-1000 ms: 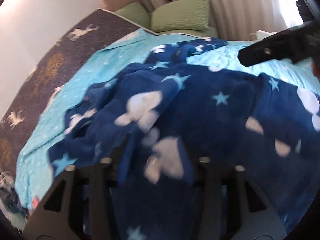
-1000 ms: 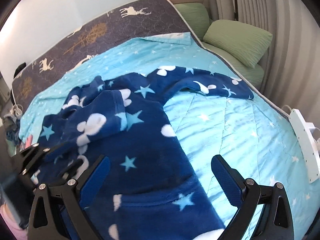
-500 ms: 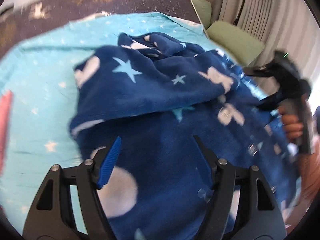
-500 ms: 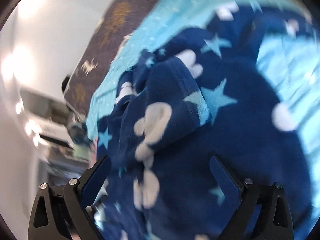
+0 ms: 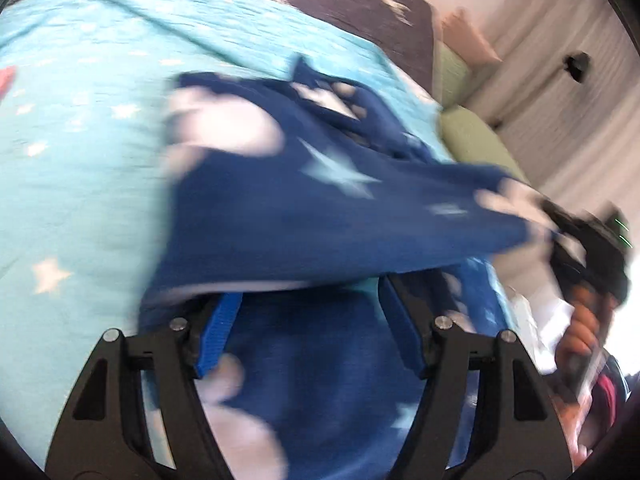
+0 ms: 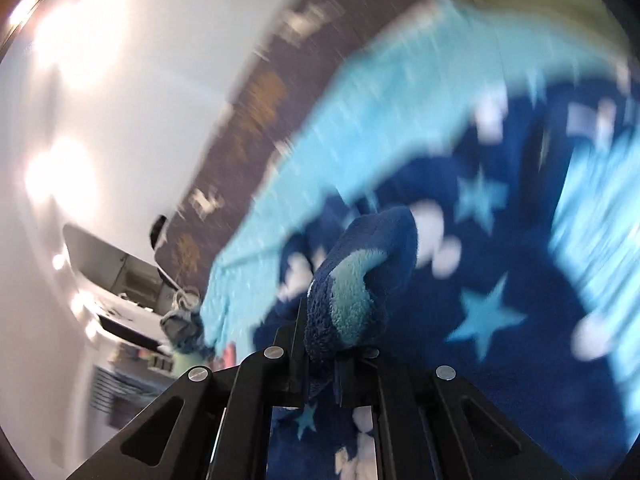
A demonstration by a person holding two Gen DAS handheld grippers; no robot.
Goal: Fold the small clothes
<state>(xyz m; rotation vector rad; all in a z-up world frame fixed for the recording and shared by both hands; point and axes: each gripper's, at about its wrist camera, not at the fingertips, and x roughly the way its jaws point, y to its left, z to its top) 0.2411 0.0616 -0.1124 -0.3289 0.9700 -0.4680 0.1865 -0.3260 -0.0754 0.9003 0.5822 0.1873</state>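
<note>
right gripper (image 6: 320, 344) pinched a fold of the navy star fleece garment (image 6: 500, 280); left gripper (image 5: 310, 316) stood open over it.

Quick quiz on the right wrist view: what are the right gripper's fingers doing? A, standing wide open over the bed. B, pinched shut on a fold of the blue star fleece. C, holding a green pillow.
B: the right gripper has its fingers closed on a bunched fold of the blue star fleece.

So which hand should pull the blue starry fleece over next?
Probably the right. The right hand-held gripper is already shut on a fold of the blue starry fleece, while the left hand-held gripper is open, with fleece draped loosely across it.
</note>
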